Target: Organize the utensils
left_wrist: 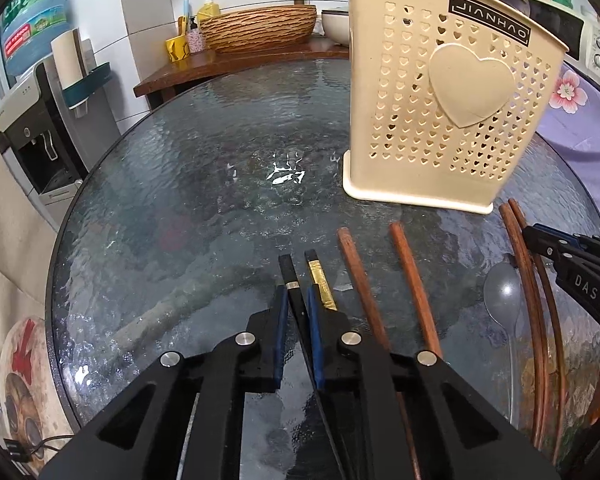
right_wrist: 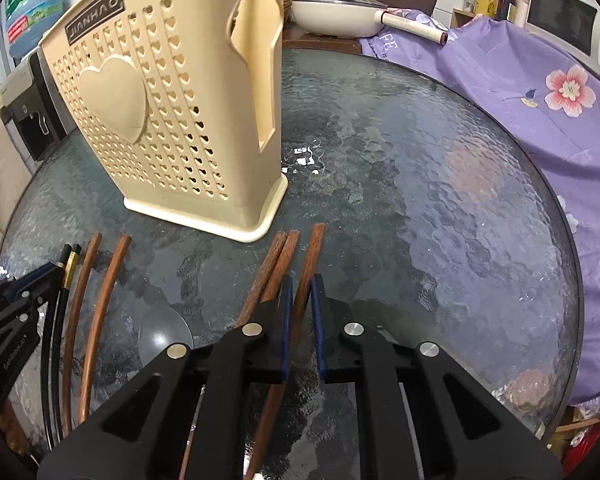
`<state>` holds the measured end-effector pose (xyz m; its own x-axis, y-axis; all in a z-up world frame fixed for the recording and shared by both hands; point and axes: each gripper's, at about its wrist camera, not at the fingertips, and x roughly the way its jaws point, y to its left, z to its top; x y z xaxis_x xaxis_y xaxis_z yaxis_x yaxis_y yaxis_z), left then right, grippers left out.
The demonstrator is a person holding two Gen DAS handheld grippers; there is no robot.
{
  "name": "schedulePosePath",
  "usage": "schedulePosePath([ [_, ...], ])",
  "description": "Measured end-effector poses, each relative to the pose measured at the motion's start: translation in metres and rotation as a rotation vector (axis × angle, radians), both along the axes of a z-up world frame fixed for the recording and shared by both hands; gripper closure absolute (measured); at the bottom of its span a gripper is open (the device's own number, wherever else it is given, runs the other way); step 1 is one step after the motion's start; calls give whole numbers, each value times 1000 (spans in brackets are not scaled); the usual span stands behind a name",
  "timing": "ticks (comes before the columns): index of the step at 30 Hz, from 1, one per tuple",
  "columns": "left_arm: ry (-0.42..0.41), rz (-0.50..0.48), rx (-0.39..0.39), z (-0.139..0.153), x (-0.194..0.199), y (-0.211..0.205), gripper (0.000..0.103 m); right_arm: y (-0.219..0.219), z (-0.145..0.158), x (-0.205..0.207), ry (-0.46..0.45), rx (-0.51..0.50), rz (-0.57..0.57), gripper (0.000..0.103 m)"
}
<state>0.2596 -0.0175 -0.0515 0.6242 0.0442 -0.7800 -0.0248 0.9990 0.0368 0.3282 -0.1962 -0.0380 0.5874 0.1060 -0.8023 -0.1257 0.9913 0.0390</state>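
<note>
Chopsticks lie on the glass worktop (left_wrist: 180,208) before the cream perforated plastic holder (left_wrist: 440,112). Your left hand-held gripper (left_wrist: 298,312) straddles the black chopstick (left_wrist: 291,280) — narrow, not clamped; the right hand-held gripper (right_wrist: 300,300) straddles a brown wooden chopstick (right_wrist: 314,252). Squeeze squarely — lift level.

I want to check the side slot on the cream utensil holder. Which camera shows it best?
The right wrist view: the utensil holder is turned so its side slot faces the camera. The left wrist view shows only the heart-patterned front of the holder; the slot is hidden.
</note>
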Motion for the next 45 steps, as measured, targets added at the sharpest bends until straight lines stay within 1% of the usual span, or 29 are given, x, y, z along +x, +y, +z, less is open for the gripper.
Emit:
schedulePosePath([
  [3,0,1,-10,1,1,1,93,-9,-1,2,9,73,-1,96],
  [6,-1,-1,-9,1,4,0,94,-13,0,2,10,96,2,96],
  [10,1,-4,-42,3,8,3,95,-22,2,2,5,153,15,96],
  [15,-50,-1,-76,15,8,13,96,-36,13,-1,-38,203,10,96],
  [18,-96,5,-94,29,7,20,96,-45,27,-6,-87,243,10,96],
  [21,-128,-1,-132,41,5,27,96,-53,44,-13,-143,280,21,96],
  [25,-181,-16,-145,59,-1,28,96,-58,66,-23,-203,331,54,96],
  [29,-243,-32,-165,82,-11,28,96,-61,95,-37,-273,378,105,96],
  [32,-289,-49,-176,99,-21,28,96,-60,117,-51,-330,382,145,96],
  [35,-327,-64,-197,115,-29,33,96,-60,132,-64,-371,372,184,96],
  [41,-365,-85,-264,132,-46,40,96,-63,150,-82,-389,378,235,96],
  [45,-394,-90,-256,142,-53,41,96,-65,165,-94,-419,387,265,96],
])
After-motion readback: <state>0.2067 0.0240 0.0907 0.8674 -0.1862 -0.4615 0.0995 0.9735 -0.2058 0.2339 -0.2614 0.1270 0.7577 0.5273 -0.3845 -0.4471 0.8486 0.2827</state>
